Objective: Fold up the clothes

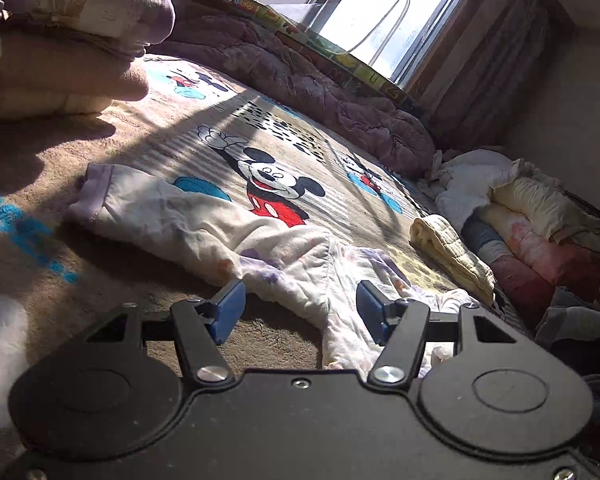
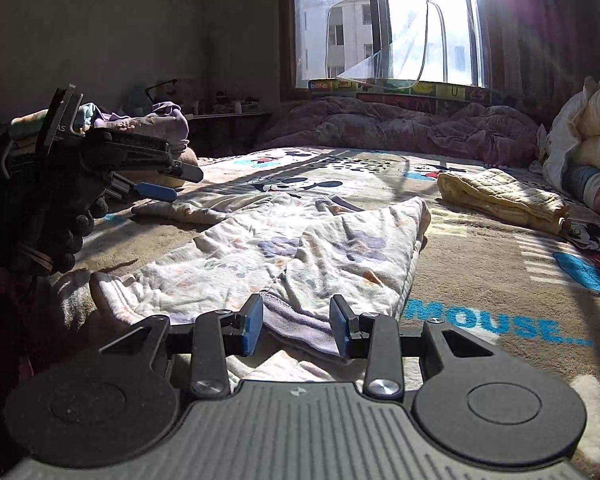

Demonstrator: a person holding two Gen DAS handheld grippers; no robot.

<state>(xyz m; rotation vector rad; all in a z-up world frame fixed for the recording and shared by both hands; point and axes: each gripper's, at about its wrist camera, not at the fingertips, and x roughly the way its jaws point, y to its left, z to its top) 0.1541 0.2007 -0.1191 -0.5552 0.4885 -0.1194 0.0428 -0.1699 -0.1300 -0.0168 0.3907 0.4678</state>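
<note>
A white garment with purple flower print and purple cuffs (image 1: 204, 224) lies spread and creased on the Mickey Mouse blanket (image 1: 276, 120). My left gripper (image 1: 300, 309) hovers low over one part of it, jaws wide, the cloth passing beneath and not pinched. In the right wrist view the same garment (image 2: 300, 248) lies flat, and its purple hem (image 2: 300, 320) sits between the blue pads of my right gripper (image 2: 296, 326), which stand apart without squeezing it. The left gripper (image 2: 156, 192), held by a gloved hand (image 2: 60, 232), shows at the left above a sleeve.
A folded yellow quilted cloth (image 2: 500, 196) lies to the right. A stack of folded clothes (image 1: 60, 40) stands at the back left. A crumpled purple quilt (image 1: 320, 88) runs under the window, and a bedding pile (image 1: 540, 232) lines the right edge.
</note>
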